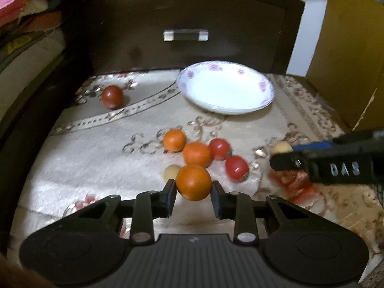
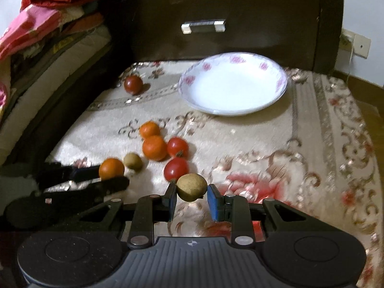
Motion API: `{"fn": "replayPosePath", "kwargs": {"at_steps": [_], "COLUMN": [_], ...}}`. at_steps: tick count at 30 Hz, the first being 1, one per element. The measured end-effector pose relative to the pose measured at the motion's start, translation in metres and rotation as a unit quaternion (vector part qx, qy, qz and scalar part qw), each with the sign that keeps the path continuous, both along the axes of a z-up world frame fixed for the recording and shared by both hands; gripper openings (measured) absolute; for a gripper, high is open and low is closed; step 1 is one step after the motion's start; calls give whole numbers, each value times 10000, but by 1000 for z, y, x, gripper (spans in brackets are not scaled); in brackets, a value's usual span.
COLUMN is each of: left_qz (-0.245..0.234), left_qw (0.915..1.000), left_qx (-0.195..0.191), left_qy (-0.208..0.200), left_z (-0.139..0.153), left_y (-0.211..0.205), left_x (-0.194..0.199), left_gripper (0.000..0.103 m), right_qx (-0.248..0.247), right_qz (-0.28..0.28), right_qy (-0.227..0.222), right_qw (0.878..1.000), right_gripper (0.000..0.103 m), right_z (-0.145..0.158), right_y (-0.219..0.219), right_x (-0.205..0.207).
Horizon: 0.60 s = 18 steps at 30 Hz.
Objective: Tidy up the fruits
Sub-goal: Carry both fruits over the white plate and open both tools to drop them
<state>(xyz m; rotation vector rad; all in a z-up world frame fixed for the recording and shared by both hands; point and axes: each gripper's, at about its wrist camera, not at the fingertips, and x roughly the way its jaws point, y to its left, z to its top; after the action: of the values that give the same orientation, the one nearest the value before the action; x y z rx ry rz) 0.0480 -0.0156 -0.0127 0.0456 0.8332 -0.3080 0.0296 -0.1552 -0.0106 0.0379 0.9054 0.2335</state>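
Observation:
My left gripper (image 1: 193,187) is shut on an orange (image 1: 193,182) and holds it just above the rug; it also shows in the right wrist view (image 2: 111,168). My right gripper (image 2: 192,190) is shut on a small tan fruit (image 2: 191,186). On the rug lie two more oranges (image 1: 196,154) (image 1: 174,140), two red tomatoes (image 1: 219,148) (image 1: 236,168), another tan fruit (image 1: 171,171) and a dark red tomato (image 1: 112,96) far left. A white flowered plate (image 1: 225,91) stands empty at the back.
A dark wooden drawer front with a handle (image 1: 185,35) rises behind the plate. Folded bedding (image 2: 36,38) is stacked at the left. A yellow box (image 1: 348,55) stands at the right. The patterned rug (image 2: 288,144) stretches to the right.

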Motion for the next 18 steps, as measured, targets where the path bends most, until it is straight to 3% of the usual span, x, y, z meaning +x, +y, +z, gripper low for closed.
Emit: {"fn": "replayPosePath", "kwargs": {"at_steps": [6, 10, 18], "left_qz": [-220, -261, -375], "left_qw": [9996, 9990, 9987], "left_qx": [-178, -371, -350], "left_qy": [75, 60, -58], "left_z": [3, 10, 15], "left_y": [-5, -10, -34], "left_x": [27, 49, 87], "left_gripper": [37, 37, 37], "right_qx": [-21, -85, -143], "right_qz": [-123, -106, -217], "right_qy": [-234, -250, -301], "right_qw": [9996, 9996, 9992], "right_gripper": [24, 24, 24], "right_z": [20, 20, 17], "right_y": [-5, -9, -25], "right_x": [15, 36, 77]}}
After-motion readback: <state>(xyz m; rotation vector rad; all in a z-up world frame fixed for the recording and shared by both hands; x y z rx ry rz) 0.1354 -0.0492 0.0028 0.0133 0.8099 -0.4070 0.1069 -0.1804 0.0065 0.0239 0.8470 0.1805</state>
